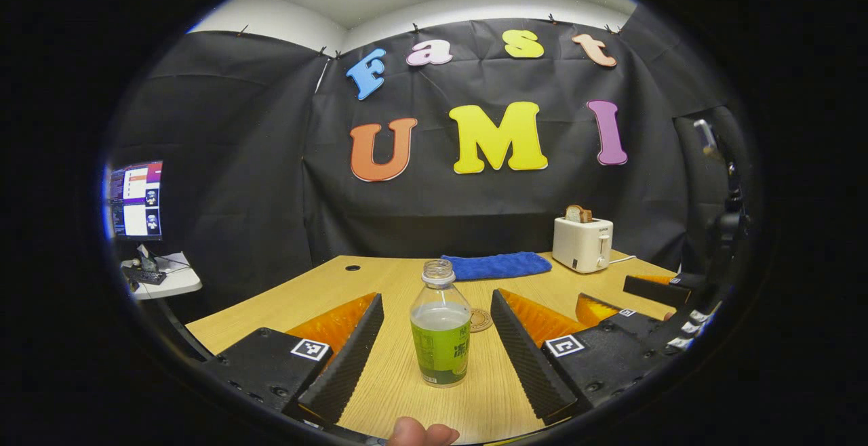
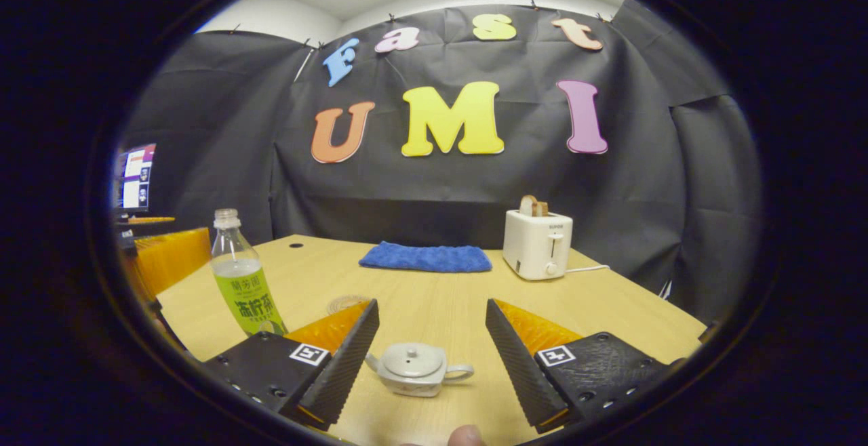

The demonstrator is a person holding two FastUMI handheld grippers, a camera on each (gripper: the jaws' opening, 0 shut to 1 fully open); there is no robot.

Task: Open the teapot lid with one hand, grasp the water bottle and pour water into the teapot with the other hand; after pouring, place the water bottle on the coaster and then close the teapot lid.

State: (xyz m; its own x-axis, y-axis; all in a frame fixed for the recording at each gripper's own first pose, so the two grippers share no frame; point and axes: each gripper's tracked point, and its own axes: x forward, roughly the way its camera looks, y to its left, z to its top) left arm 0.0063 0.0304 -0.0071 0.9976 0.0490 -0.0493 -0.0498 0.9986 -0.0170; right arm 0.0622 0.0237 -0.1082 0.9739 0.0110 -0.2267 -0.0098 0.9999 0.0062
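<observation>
Left tongs (image 1: pixel 434 358) spread wide, bottle (image 1: pixel 440 334) upright on the desk (image 1: pixel 380 283) between the fingers, untouched; coaster (image 1: pixel 481 319) just behind it. Right tongs (image 2: pixel 430 365) also released, lidded teapot (image 2: pixel 415 368) between them, clear of both.

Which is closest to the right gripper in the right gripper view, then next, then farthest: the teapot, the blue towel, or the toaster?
1. Teapot: between the open fingers of the right gripper, lid on.
2. Blue towel: farther back, mid-table.
3. Toaster: back right, by the wall; about level with the towel, so these two are close to call.
</observation>
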